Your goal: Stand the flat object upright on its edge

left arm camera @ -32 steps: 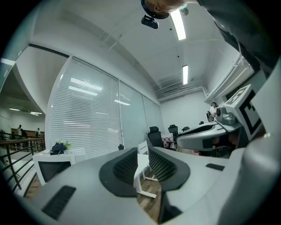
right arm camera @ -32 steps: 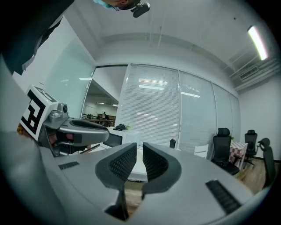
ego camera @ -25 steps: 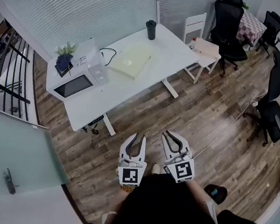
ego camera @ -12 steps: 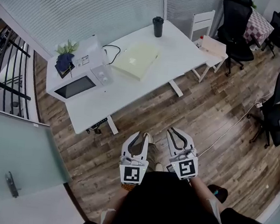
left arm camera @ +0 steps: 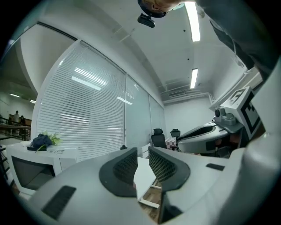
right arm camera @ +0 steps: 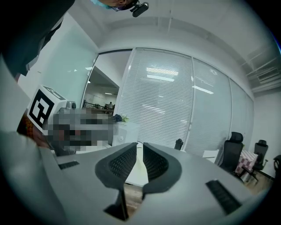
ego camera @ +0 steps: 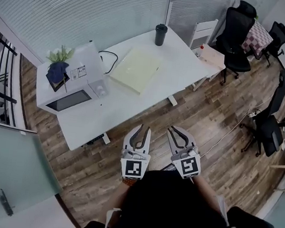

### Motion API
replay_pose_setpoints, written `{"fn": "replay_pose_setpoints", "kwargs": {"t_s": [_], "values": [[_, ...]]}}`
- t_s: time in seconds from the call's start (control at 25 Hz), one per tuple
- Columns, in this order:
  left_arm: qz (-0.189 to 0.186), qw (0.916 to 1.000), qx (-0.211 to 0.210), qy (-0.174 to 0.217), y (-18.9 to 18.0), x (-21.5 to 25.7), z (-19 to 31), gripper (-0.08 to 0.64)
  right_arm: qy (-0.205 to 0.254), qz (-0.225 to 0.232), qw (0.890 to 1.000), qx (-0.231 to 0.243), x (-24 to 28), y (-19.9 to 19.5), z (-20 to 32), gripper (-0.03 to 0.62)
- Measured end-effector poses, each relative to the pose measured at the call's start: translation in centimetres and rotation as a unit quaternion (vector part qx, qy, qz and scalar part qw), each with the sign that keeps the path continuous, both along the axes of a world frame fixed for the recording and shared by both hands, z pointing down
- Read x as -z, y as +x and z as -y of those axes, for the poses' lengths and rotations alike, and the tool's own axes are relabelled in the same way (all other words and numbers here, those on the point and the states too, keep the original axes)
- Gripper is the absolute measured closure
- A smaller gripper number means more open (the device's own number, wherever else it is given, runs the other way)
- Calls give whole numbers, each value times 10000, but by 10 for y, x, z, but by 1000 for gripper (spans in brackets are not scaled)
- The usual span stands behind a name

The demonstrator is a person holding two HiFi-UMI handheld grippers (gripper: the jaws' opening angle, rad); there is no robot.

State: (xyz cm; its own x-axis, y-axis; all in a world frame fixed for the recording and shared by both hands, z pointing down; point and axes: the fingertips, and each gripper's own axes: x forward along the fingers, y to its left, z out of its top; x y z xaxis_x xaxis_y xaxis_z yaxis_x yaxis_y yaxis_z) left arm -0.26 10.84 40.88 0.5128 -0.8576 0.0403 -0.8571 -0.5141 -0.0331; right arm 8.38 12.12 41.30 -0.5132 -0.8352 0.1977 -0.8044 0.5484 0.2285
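Observation:
The flat object (ego camera: 136, 70) is a pale yellow board lying flat on the white table (ego camera: 110, 110), right of the microwave. Both grippers are held side by side over the wooden floor, short of the table's near edge. My left gripper (ego camera: 141, 129) is shut with nothing in it; in the left gripper view its jaws (left arm camera: 143, 154) point level at the table. My right gripper (ego camera: 177, 131) is also shut and empty, its jaws (right arm camera: 139, 148) aimed at the same table. Neither touches anything.
A microwave (ego camera: 71, 91) with a potted plant (ego camera: 58, 62) on top stands at the table's left end. A black cup (ego camera: 161, 34) sits at the far corner. A white chair (ego camera: 204, 29), a small wooden table (ego camera: 212, 55) and black office chairs (ego camera: 235, 27) stand to the right.
The person has walked toward the table, so it now lies nearer to both grippers in the head view. Both grippers stayed shut and side by side.

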Motion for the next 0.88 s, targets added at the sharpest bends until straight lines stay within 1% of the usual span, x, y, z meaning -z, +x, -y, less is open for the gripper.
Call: {"fn": "replay_pose_setpoints", "kwargs": {"t_s": [0.16, 0.32, 0.44, 0.56, 0.72, 0.8, 0.88], "values": [[-124, 9998, 126, -91, -21, -7, 35, 480, -21, -128, 9999, 98, -2, -16, 38, 554], [-297, 9993, 178, -115, -42, -17, 65, 480, -150, -251, 9996, 26, -3, -30, 74, 554], [-248, 9993, 222, -140, -63, -31, 85, 480, -142, -334, 9993, -3, -9, -39, 95, 554], [-251, 9989, 294, -255, -79, -45, 104, 480, -124, -492, 9987, -14, -13, -37, 112, 554], [-346, 9983, 405, -239, -91, -50, 120, 480, -332, -745, 9967, -17, -24, -27, 133, 554], [-406, 9980, 432, -238, -93, -53, 125, 480, -373, -863, 9956, 49, -33, -22, 150, 554], [-475, 9974, 434, -319, -92, -65, 126, 480, -453, -913, 9946, 187, -42, -21, 168, 554]]}}
